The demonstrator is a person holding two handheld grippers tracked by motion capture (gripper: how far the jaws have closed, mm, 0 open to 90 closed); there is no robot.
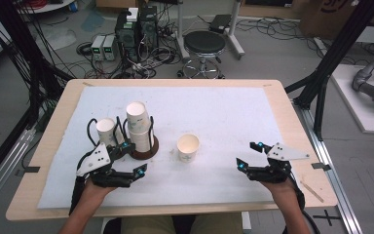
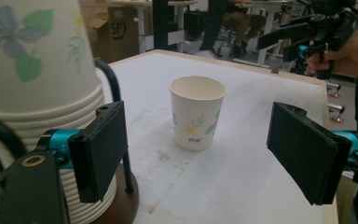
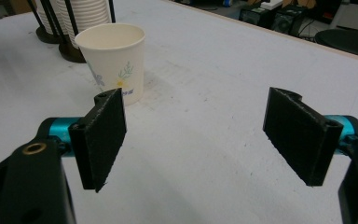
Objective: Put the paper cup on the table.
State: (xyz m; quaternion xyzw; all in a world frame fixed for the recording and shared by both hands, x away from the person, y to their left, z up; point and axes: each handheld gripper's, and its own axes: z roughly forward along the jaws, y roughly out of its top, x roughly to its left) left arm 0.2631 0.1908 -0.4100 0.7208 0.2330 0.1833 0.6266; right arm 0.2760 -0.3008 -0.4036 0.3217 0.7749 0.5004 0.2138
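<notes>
A lone paper cup point(image 1: 188, 147) stands at frame centre, just right of the cup stack point(image 1: 139, 127). The left gripper point(image 1: 131, 157) at lower left and the right gripper point(image 1: 250, 155) at lower right both hold their jaws apart, empty.

Even indoor light, soft shadows, near cup stack point(image 2: 32, 93) perhaps blurred

Two black hand-held grippers, one per hand. Left hand-held gripper point(image 1: 130, 156) topped by a grey three-cornered plate, tipped with small cyan lights, trailed by black cable. Right hand-held gripper point(image 1: 249, 155) built the same. Up close: flat black rectangular jaw pads on teal cylindrical mounts, brass-ringed holes. Bare forearms, khaki trousers.
</notes>
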